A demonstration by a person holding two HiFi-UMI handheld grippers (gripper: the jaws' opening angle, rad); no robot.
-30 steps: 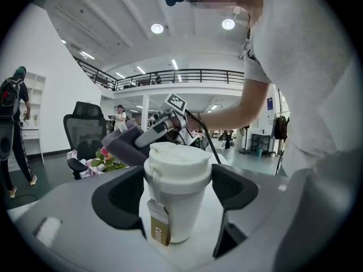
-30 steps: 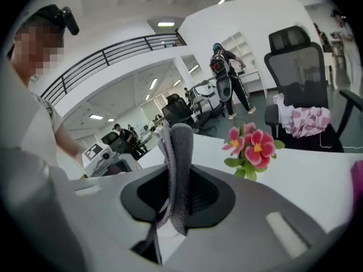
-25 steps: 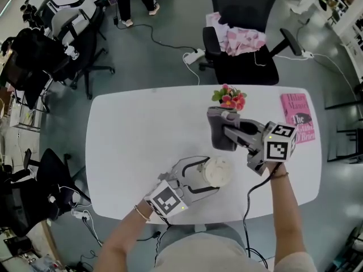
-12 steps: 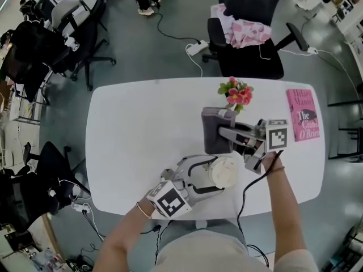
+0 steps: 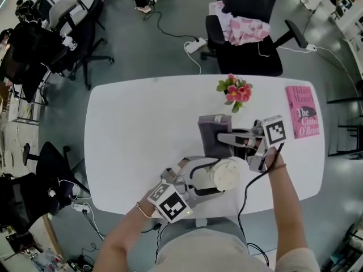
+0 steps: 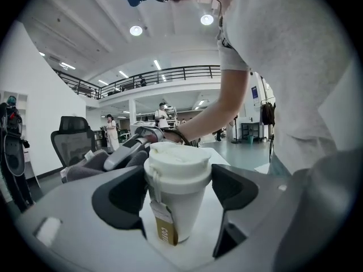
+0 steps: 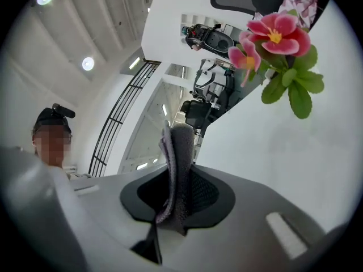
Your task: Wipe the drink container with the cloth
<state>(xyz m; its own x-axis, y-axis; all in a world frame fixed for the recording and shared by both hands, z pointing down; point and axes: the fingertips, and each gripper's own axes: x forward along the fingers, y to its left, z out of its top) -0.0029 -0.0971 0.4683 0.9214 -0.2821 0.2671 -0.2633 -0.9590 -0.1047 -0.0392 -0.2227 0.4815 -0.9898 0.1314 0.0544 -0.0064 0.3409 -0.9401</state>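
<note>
Currently, white lidded paper cup [image 5: 226, 174] with tea tag, contents hidden by lid, stands upright on white surface [image 5: 136, 135], clamped between left gripper [image 6: 177, 188] jaws. Also, right gripper [image 5: 222, 141] pinches grey cloth [image 5: 211, 135], just beside cup.

Open white hall with an upper gallery, around a white work table

A white table with rounded corners [image 5: 136, 129] stands on a smooth grey floor [image 5: 170, 55]. At its far edge is a black office armchair [image 5: 249, 50] with a pink patterned garment [image 5: 243, 28] draped over the seat. A white power strip [image 5: 194, 45] lies on the floor beside it, with a dark cable trailing away. More black swivel chairs [image 5: 79, 38] crowd the left of the head view. In the left gripper view, round ceiling lamps [image 6: 135, 30] glow in a white ceiling, a black-railed upper gallery [image 6: 159, 73] crosses the hall, and a plain white wall [image 6: 34, 78] rises at left.
</note>
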